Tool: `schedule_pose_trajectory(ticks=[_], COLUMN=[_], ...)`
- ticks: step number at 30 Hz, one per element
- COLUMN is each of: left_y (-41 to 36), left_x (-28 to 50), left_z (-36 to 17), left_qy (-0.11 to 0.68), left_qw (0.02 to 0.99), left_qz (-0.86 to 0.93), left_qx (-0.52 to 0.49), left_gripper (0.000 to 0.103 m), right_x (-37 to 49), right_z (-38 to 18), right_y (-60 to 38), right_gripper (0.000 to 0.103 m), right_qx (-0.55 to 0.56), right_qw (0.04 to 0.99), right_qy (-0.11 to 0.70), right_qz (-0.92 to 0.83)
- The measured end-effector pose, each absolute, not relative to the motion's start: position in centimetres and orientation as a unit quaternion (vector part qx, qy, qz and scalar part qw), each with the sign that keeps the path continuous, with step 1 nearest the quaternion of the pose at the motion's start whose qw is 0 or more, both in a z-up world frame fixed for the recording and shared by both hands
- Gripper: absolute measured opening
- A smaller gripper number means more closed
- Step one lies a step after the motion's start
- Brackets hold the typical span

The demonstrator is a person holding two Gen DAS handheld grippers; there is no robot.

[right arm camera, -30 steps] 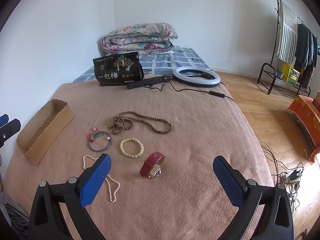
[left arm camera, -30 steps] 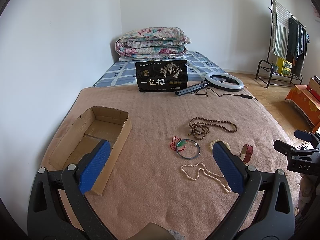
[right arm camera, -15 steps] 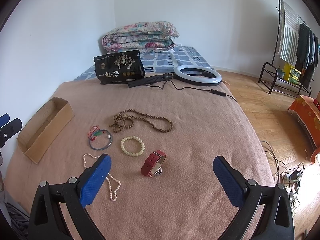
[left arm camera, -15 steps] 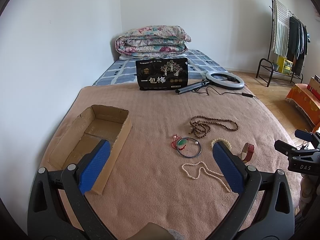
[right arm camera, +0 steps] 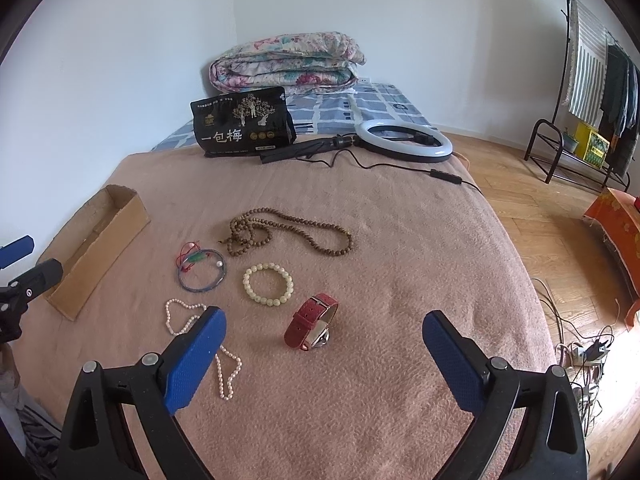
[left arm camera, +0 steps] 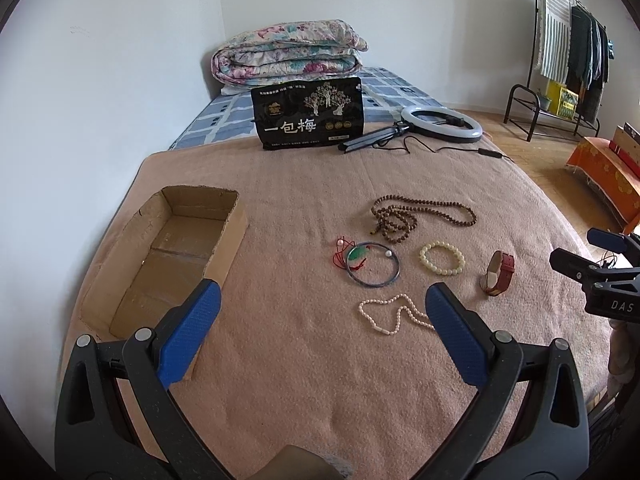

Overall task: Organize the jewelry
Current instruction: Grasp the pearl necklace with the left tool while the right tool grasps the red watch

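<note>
Jewelry lies loose on a pink blanket: a brown bead necklace, a thin blue bangle with red and green cord, a cream bead bracelet, a red-strapped watch and a pearl necklace. An open cardboard box sits at the left. My left gripper is open above the blanket between box and pearls. My right gripper is open, just short of the watch. Neither holds anything.
A black snack bag, a ring light on a folded tripod with cable and a folded floral quilt lie at the far end. A clothes rack and wooden floor are right of the bed.
Both views have crept forward slightly over the blanket, so the jewelry sits a little nearer. Both grippers stay open and the jewelry has not moved.
</note>
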State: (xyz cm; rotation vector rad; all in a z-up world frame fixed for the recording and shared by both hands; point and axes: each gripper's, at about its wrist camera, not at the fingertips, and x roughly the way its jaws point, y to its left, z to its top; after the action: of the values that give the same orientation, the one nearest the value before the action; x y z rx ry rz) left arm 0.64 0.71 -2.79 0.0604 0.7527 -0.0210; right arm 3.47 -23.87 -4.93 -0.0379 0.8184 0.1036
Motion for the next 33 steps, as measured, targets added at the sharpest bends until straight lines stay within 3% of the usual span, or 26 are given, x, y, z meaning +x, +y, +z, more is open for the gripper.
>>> schedule_pose_trajectory(ticks=[18,20,24,26,33], left_y=[-1.1,-1.0,-1.2,-1.1,-2.4], left_x=[5.8,6.6,8.1,8.6,9.6], left_z=[-10.5,-11.3,-12.7,-13.3,-14.6], left_qy=[0.493,0.507,0.526,0.536,0.561], left_qw=[0.868,0.86,0.848,0.841,0.823], left_qz=[-0.063,-0.062,-0.061,-0.061,-0.08], left_qx=[-0.001,-0.01,-0.022,-0.034,-0.037], left_gripper=[0.099,0.09,0.086,0.079,0.079], right_x=[8.2,8.7,9.6,9.9,10.7], right_z=[-8.8,-9.4,-10.5,-10.8,-11.0], right_y=[-24.3,-24.3,-24.2,-24.1,-23.8], right_gripper=[0.096,0.096,0.096,0.095,0.095], right_qx=[0.02,0.029,0.043,0.045,0.026], right_qw=[0.877,0.871,0.857,0.854,0.854], right_qy=[0.476,0.488,0.51,0.516,0.517], right_qz=[0.054,0.056,0.057,0.058,0.054])
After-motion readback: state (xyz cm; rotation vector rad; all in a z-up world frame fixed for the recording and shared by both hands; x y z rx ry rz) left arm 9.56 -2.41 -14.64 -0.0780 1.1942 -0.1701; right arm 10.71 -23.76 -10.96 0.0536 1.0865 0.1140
